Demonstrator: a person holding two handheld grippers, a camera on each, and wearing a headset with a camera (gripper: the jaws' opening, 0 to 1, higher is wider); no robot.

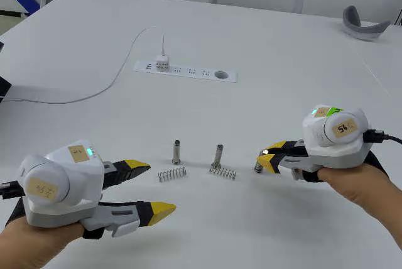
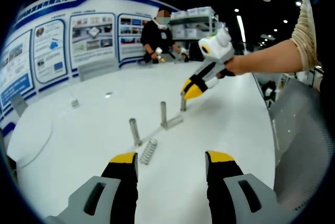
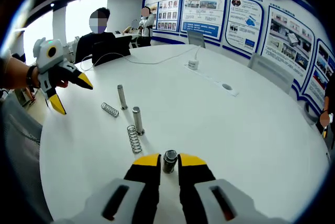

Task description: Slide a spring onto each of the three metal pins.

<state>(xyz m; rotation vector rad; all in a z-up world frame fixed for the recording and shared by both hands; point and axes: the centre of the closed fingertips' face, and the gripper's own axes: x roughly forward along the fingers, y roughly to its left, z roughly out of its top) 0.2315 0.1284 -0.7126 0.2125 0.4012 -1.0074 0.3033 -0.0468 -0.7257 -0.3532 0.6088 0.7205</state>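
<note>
Two bare metal pins (image 1: 176, 152) (image 1: 217, 155) stand upright mid-table. Beside each lies a loose spring (image 1: 172, 173) (image 1: 223, 172). The third pin (image 3: 169, 161) carries a coiled spring and stands between the tips of my right gripper (image 3: 168, 162), which is shut on it. In the head view that right gripper (image 1: 268, 158) comes in from the right, with the pin (image 1: 258, 167) poking out at its tips. My left gripper (image 1: 154, 187) hovers open at the near left, its jaws pointing toward the left pin (image 2: 135, 131) and spring (image 2: 148, 150), well short of both.
A white power strip (image 1: 186, 71) with a plugged charger and a cable lies further back on the white table (image 1: 282, 49). A grey curved object (image 1: 364, 25) rests at the far right. People sit and stand beyond the table's far side.
</note>
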